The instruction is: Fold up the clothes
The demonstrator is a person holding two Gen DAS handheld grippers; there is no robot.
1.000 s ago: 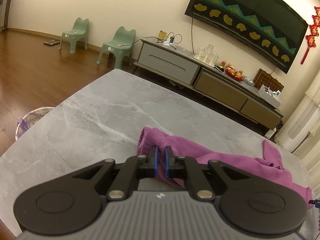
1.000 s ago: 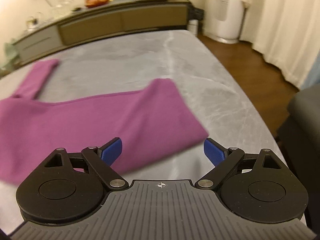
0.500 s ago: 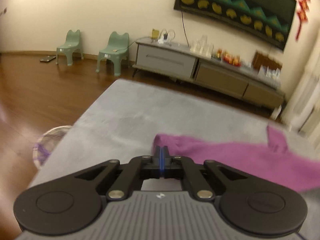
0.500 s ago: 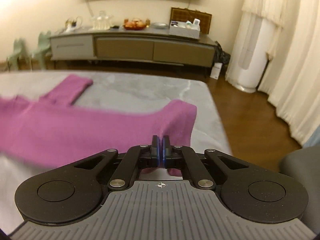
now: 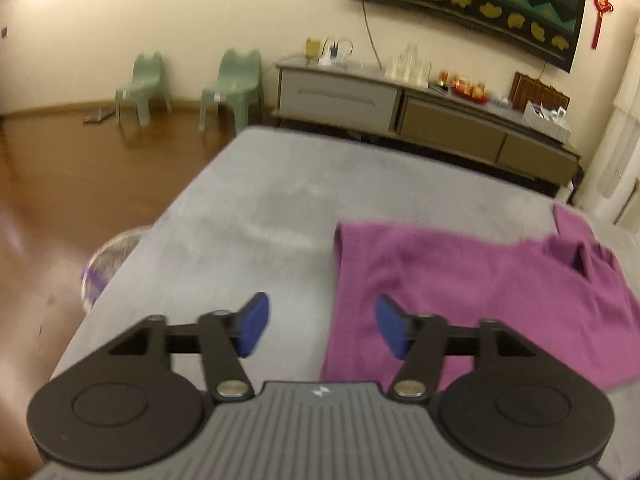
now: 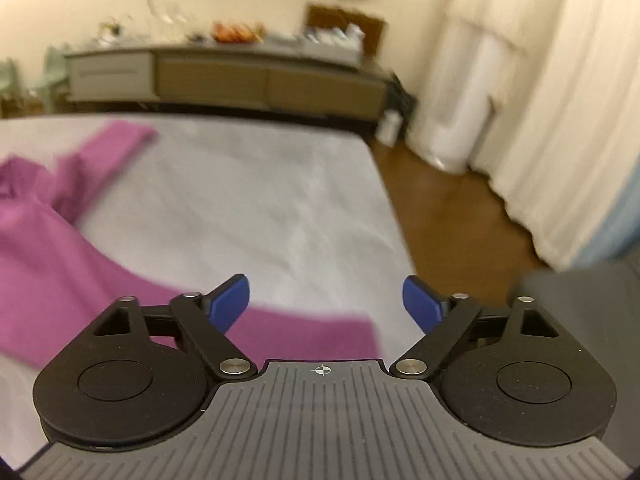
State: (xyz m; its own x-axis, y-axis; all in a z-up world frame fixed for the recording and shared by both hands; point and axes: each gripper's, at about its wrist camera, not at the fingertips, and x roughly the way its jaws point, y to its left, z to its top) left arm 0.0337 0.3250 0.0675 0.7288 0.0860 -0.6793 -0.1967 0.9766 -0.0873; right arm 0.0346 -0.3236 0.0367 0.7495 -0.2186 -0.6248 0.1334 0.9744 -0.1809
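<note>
1. Your left gripper [image 5: 318,330] has just been opening; its jaws stand apart over the table [image 5: 248,216] with nothing pinched. The near left edge of the purple garment [image 5: 448,288] lies below the right-hand blue pad, not pressed by it.
2. Your right gripper [image 6: 326,302] has likewise just been opening, wide, and holds nothing. A strip of the same garment [image 6: 60,264] lies on the table below and behind the jaws, its squared end just beside your left-hand pad in that view.
3. Location: the garment lies spread on the grey table, a sleeve [image 6: 116,144] reaching toward the far side. The collar area looks rumpled; blur hides the detail.
4. Handling, as a judgement: light, soft knit cloth with no stiffness. It will sag and drape from any pinch point and may drag across the smooth top instead of lifting cleanly.
5. Where to take hold: pinch hems, corners or the sleeve cuff, catching all layers. Avoid mid-panel grabs, which bunch the fabric.
6. Beyond the table stands a low sideboard [image 5: 420,116].
</note>
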